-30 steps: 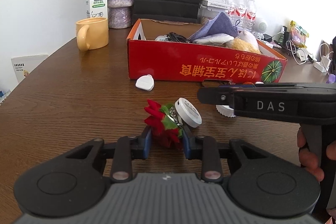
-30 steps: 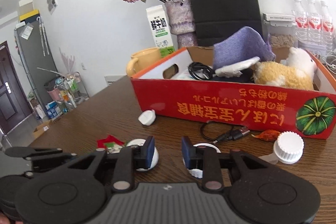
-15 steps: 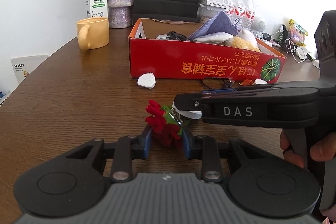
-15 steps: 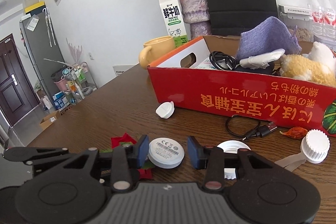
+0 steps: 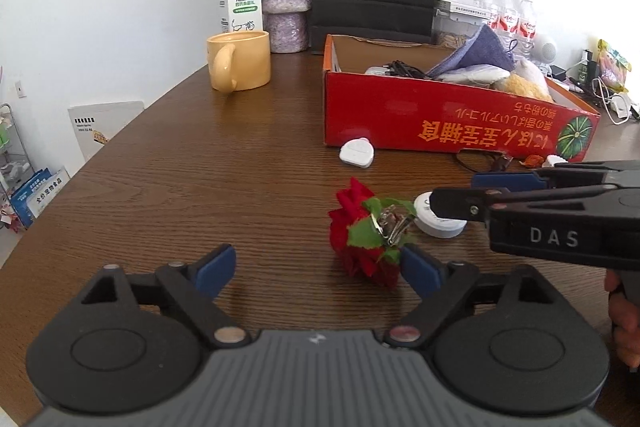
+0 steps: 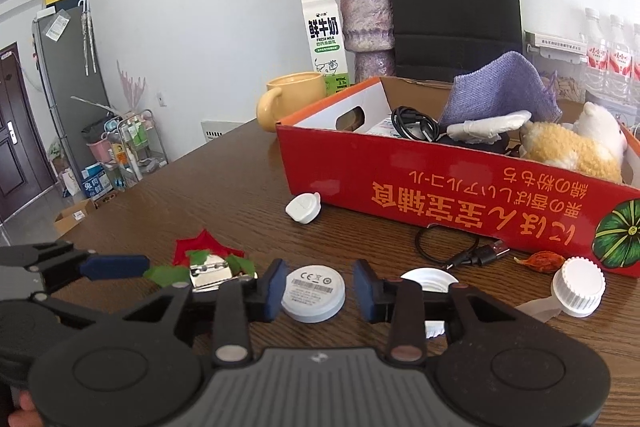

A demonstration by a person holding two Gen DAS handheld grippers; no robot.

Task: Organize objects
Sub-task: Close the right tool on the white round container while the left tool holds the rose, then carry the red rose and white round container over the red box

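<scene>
A red fabric flower with green leaves and a metal clip (image 5: 362, 233) lies on the brown table (image 5: 200, 187). My left gripper (image 5: 318, 267) is opening, jaws wide; the flower sits just inside its right pad (image 5: 420, 269), not gripped. A white round disc (image 6: 314, 293) with a printed label lies beside the flower (image 6: 204, 259). My right gripper (image 6: 320, 290) stands around the disc, jaws opening, with a small gap at the right pad. In the left wrist view the right gripper (image 5: 456, 193) reaches in from the right over the disc (image 5: 438, 221).
A red cardboard box (image 6: 440, 187) holding a purple cloth, cables and a plush toy stands behind. On the table before it lie a white plug cap (image 6: 304, 207), a black cable (image 6: 452, 251), a white lid (image 6: 430, 277) and a screw cap (image 6: 578, 291). A yellow mug (image 5: 240, 65), a milk carton and a vase stand at the back left.
My left gripper has gone from shut on the red flower to wide open, and the flower now lies on the table. My right gripper has come around the white disc and widened slightly.
</scene>
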